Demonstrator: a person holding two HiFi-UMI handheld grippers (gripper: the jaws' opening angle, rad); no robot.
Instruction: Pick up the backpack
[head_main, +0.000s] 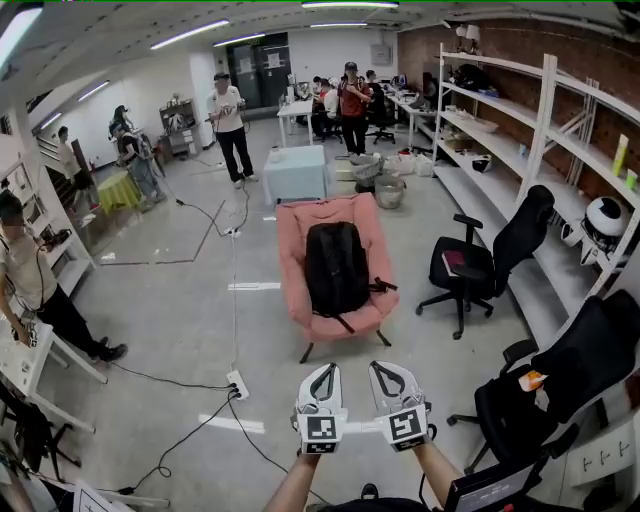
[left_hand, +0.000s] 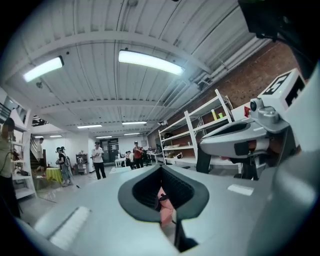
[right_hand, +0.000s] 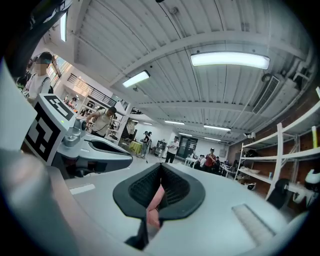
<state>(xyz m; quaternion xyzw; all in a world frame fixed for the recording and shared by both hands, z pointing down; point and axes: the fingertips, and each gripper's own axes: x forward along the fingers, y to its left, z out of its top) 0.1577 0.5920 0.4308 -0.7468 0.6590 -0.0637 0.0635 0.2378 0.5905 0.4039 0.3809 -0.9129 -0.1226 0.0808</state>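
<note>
matt black cloth backpack (head_main: 336, 266), soft pink fabric chair (head_main: 290, 250), smooth grey concrete floor (head_main: 180, 310), white painted metal shelves (head_main: 545, 120)

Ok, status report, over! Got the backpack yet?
Left tongs, right tongs shut, empty. Backpack untouched on pink chair ahead. Power strip, cable lying left of path.

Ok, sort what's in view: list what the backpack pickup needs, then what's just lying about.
Job: backpack on the pink chair; left claw and right claw, both shut, empty.
Lying about: black office chair, power strip, white shelves, pale blue table.
</note>
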